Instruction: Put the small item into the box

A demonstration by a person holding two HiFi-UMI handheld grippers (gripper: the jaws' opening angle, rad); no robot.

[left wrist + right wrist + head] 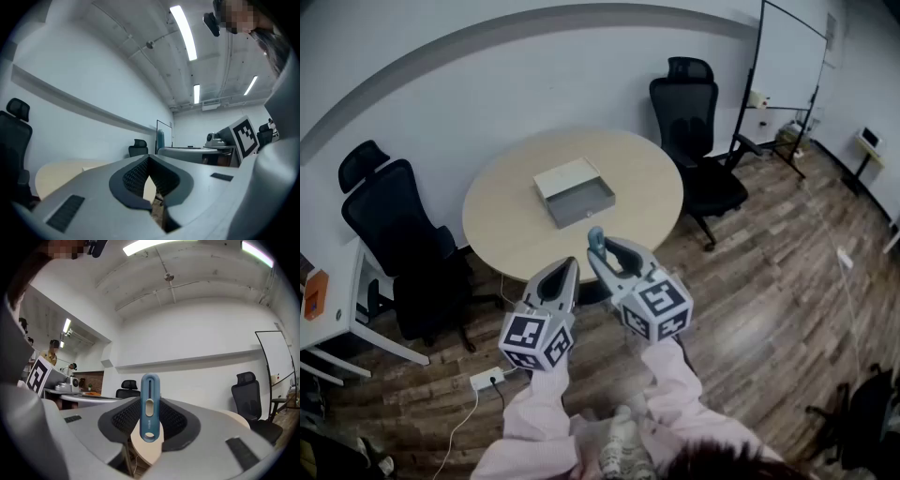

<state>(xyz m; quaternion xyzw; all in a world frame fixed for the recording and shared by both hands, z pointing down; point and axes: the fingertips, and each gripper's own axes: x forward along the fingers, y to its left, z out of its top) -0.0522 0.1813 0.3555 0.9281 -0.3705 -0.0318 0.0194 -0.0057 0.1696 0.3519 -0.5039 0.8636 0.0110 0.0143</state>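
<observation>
The right claw (149, 427) is pinching the small blue item (150, 399) upright by its lower half, hovering close to the person, short of the tabletop's (502, 230) near edge. The open grey box (584, 208) is sitting mid-tabletop, well apart on the far side. The left claw (149, 174) is staying out of it, pressed together and carrying nothing. The item is looking like slim, stiff, light plastic, probably slippery, so squeezing across its flat sides is likely serving best.

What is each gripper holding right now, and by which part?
Right gripper grips the small blue item by its lower half; the top sticks out. Left gripper is shut, empty.
</observation>
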